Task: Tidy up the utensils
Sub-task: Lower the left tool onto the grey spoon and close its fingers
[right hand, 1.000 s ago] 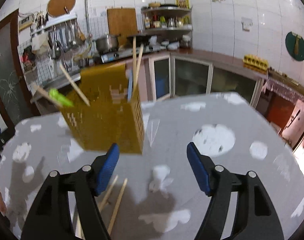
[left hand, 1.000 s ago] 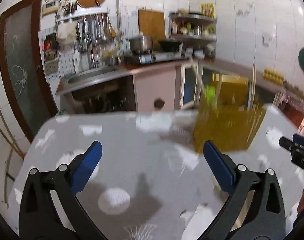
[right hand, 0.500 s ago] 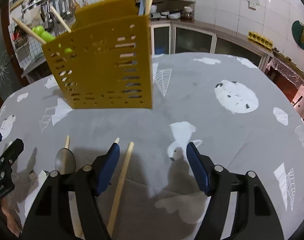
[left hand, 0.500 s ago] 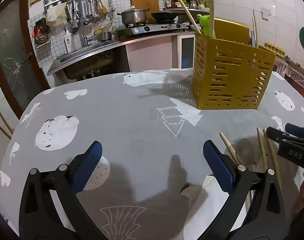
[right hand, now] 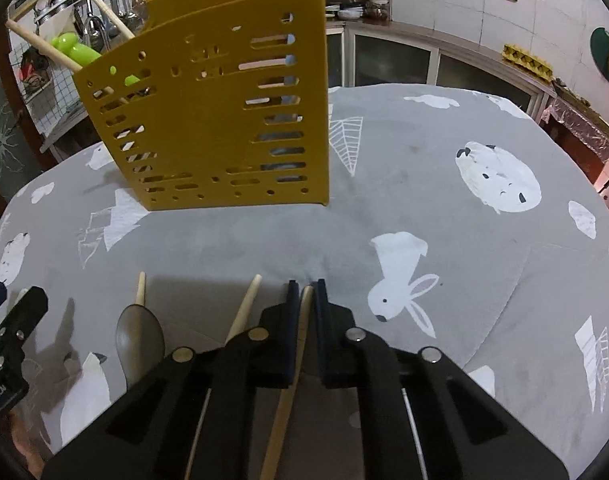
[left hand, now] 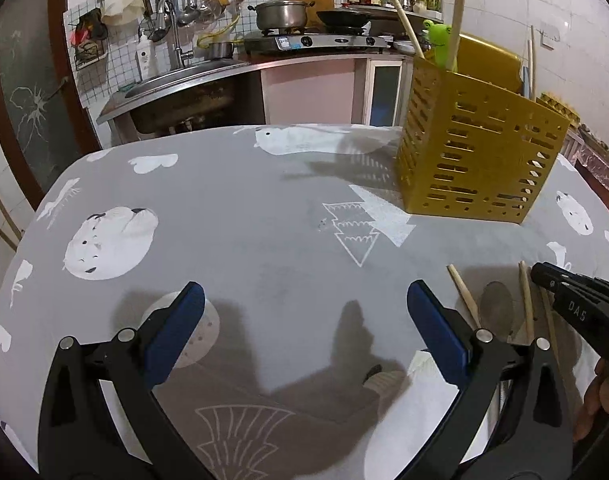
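A yellow slotted utensil holder (right hand: 220, 120) stands on the grey tablecloth, with wooden sticks and a green frog-topped utensil (left hand: 440, 44) in it; it also shows in the left wrist view (left hand: 480, 160). My right gripper (right hand: 304, 292) is shut on a wooden chopstick (right hand: 292, 364) lying on the cloth. A second chopstick (right hand: 244, 308) and a wooden-handled spoon (right hand: 138, 340) lie just left of it. My left gripper (left hand: 304, 312) is open and empty above the cloth, left of the utensils (left hand: 496, 304).
The table (left hand: 224, 216) has a grey cloth with white animal prints. A kitchen counter with sink, stove and pots (left hand: 280, 16) runs behind it. The right gripper's tip (left hand: 576, 300) shows at the left wrist view's right edge.
My right gripper has dropped to the cloth and closed on the chopstick that lay between its fingers. The left gripper has stayed open and shifted slightly closer to the table.
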Demonstrator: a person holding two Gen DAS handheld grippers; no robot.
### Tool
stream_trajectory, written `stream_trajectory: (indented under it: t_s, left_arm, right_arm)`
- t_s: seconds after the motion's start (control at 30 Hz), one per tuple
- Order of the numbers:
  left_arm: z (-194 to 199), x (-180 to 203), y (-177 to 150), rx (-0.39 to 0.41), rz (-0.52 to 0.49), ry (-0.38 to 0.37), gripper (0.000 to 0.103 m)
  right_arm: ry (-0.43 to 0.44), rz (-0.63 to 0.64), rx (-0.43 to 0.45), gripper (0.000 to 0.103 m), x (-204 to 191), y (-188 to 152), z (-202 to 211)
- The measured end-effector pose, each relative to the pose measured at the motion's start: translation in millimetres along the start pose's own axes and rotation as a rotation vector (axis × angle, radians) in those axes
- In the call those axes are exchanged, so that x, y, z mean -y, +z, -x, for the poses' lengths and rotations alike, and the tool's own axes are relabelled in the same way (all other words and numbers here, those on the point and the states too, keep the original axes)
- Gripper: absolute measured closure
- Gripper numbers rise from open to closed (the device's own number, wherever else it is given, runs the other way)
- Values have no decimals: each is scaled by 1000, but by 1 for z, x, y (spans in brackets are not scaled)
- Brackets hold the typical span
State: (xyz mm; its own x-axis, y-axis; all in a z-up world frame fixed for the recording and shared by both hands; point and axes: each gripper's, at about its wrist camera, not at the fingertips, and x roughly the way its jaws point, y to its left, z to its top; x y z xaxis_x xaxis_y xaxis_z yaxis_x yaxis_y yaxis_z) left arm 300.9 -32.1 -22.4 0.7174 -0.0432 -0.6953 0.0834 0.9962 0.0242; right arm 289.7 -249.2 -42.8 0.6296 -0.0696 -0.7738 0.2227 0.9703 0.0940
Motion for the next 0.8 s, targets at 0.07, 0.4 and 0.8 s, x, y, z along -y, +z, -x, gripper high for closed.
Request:
stream_trajectory:
  t_s: [0.07,0.4,0.8]
  left_arm:
    - [2,6,0,-3,-10,2,5]
    - [7,39,1,-39,-28,-72,5]
    - [4,92,-10,-81,-84,-134,5]
  right_arm:
    - [2,-2,0,96,6,0,3]
    - [-33,7,-3,97,51,-5,12]
    - [-37,25,3,96,71,-11,14]
